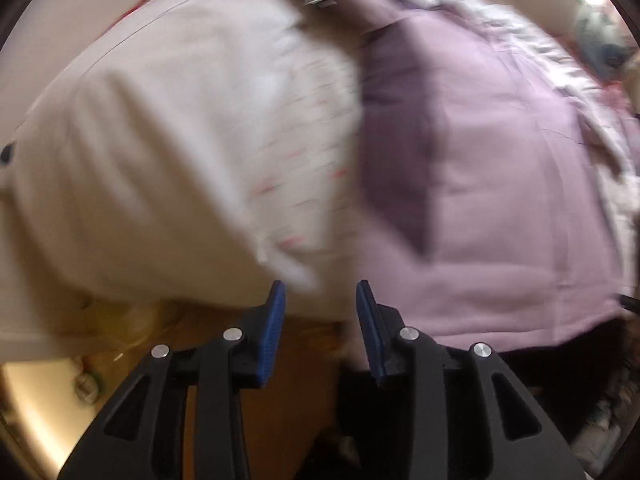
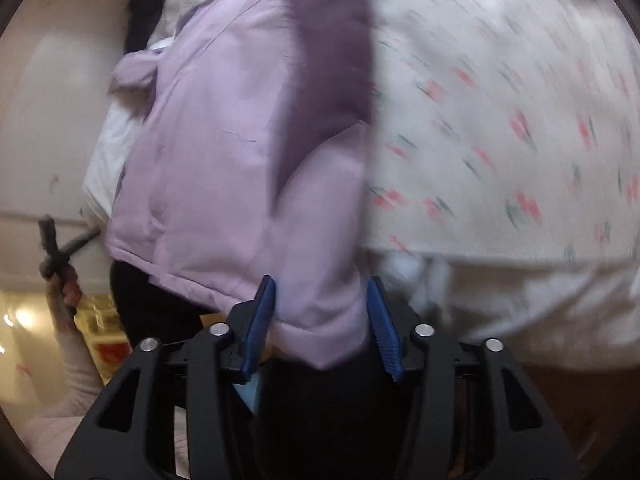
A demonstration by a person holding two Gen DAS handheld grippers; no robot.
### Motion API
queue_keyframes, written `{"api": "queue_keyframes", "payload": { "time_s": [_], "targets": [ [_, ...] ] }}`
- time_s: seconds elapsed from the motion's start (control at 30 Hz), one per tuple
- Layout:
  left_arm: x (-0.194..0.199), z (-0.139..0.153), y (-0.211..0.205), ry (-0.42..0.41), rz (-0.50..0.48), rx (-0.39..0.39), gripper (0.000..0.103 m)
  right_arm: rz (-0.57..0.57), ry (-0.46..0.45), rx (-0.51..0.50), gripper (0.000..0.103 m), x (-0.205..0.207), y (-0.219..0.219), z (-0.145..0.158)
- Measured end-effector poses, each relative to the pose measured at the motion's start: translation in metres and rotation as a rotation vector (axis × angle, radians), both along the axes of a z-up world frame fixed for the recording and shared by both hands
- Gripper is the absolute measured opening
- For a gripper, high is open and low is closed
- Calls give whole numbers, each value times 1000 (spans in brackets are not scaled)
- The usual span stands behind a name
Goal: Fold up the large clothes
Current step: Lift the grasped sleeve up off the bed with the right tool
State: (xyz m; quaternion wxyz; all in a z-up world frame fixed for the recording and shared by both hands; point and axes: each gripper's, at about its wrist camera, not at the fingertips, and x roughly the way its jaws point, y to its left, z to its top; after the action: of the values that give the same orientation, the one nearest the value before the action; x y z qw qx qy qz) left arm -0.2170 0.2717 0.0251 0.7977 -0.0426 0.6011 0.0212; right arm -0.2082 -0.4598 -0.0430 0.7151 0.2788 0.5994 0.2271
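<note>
The lilac jacket [image 2: 208,152] lies spread on the floral bed sheet [image 2: 500,120], hem toward the bed's edge. The right gripper [image 2: 321,304] has its jaws wide apart, the jacket's cuff lying loose between them. The left gripper [image 1: 321,308] points at the hem, jaws parted and holding nothing.

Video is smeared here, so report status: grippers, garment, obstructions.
Left hand-held gripper open, empty. Right hand-held gripper open around lilac jacket hem. Floral bedsheet underneath; no obstruction seen.
</note>
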Motion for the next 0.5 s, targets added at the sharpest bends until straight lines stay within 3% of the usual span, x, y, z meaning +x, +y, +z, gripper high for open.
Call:
{"api": "queue_keyframes", "payload": {
  "time_s": [0.03, 0.1, 0.17, 0.23, 0.3, 0.5],
  "targets": [
    [-1, 8, 7, -34, 26, -18, 39, -36, -42, 8, 49, 1, -12, 8],
    [2, 32, 5, -129, 48, 7, 52, -145, -150, 57, 65, 14, -44, 31],
    [15, 63, -19, -274, 35, 53, 76, -284, -229, 100, 87, 34, -74, 47],
    [36, 83, -56, -378, -9, 34, 82, -394, -269, 172, 88, 59, -99, 49],
    [65, 89, -101, -441, -68, -2, 82, -499, -283, 241, 88, 89, -120, 43],
    [163, 55, -242, -520, -176, -62, 82, -805, -247, 343, 88, 198, -176, 5]
  ]
}}
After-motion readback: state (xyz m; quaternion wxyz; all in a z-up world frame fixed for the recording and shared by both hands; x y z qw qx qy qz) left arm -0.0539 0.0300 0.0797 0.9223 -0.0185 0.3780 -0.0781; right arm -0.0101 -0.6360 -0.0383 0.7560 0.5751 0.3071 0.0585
